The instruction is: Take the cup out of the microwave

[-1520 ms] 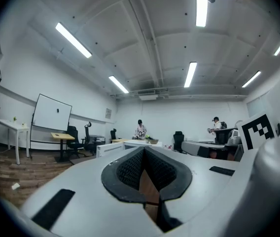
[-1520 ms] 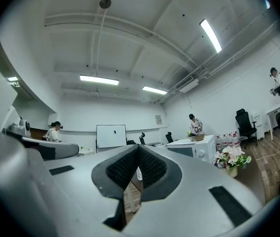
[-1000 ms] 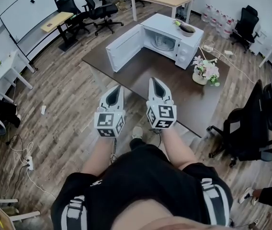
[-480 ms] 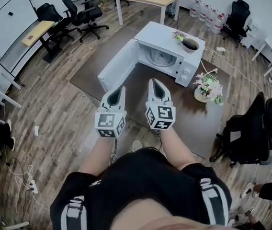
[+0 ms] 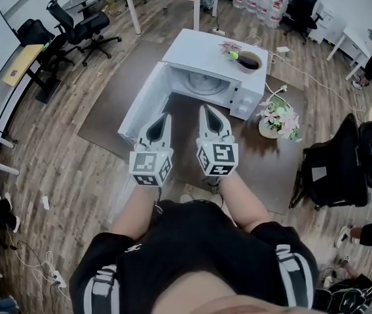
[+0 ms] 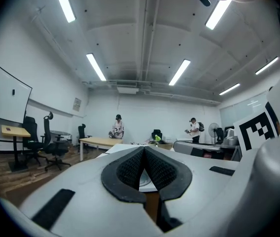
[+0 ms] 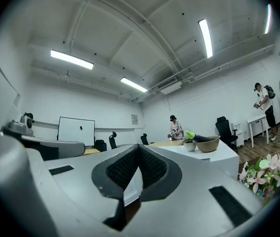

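Here the microwave [image 5: 205, 48] lies crosswise, cavity facing near, door [image 5: 143, 103] swung left.

A dark brown table [image 5: 104, 113] stands on a wood-plank floor [image 5: 55, 169]. A white microwave [image 5: 215, 54] sits on the table's far part with its door [image 5: 140, 106] swung wide open. A pot of pale flowers [image 5: 276, 118] stands near its right side.

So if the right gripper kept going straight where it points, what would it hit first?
The right gripper would probably meet the white microwave, around its open cavity; nothing else shows in between. Height is unclear, so maybe the frame first.
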`<action>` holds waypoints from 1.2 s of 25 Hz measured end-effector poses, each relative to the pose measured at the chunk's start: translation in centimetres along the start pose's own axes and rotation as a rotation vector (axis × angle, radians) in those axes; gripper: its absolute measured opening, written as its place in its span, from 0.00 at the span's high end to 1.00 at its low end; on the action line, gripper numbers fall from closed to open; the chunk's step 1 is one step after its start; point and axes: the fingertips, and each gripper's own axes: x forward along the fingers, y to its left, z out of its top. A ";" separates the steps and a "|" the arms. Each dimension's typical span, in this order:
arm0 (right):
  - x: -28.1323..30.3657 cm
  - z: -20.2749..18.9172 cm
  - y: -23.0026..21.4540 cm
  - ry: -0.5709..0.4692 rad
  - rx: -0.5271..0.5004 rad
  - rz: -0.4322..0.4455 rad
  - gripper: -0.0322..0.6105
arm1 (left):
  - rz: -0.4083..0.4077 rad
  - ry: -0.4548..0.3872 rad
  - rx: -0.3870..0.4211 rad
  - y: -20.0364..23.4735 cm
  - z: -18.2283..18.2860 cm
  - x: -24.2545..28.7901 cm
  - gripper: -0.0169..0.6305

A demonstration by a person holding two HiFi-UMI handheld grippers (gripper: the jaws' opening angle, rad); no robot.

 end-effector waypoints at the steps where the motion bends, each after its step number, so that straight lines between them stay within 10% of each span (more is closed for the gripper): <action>1: 0.3 0.0 -0.3 0.000 -0.003 -0.010 0.95 | -0.011 0.002 0.001 0.1 -0.1 0.7 0.97; 17: 6.0 -2.2 -3.6 -0.017 -0.007 -0.179 0.95 | -0.223 0.046 -0.035 2.7 -1.4 9.4 0.97; 19: 6.9 -2.9 -3.9 -0.017 0.016 -0.166 0.63 | -0.234 0.052 -0.036 2.9 -1.7 9.8 0.97; 22: 8.7 -4.8 -4.8 0.021 0.023 -0.169 0.42 | -0.246 0.059 -0.039 3.2 -2.1 10.3 0.97; 30: 15.8 -12.0 -6.7 0.149 -0.011 -0.178 0.27 | -0.231 0.106 -0.058 5.1 -4.1 11.3 0.97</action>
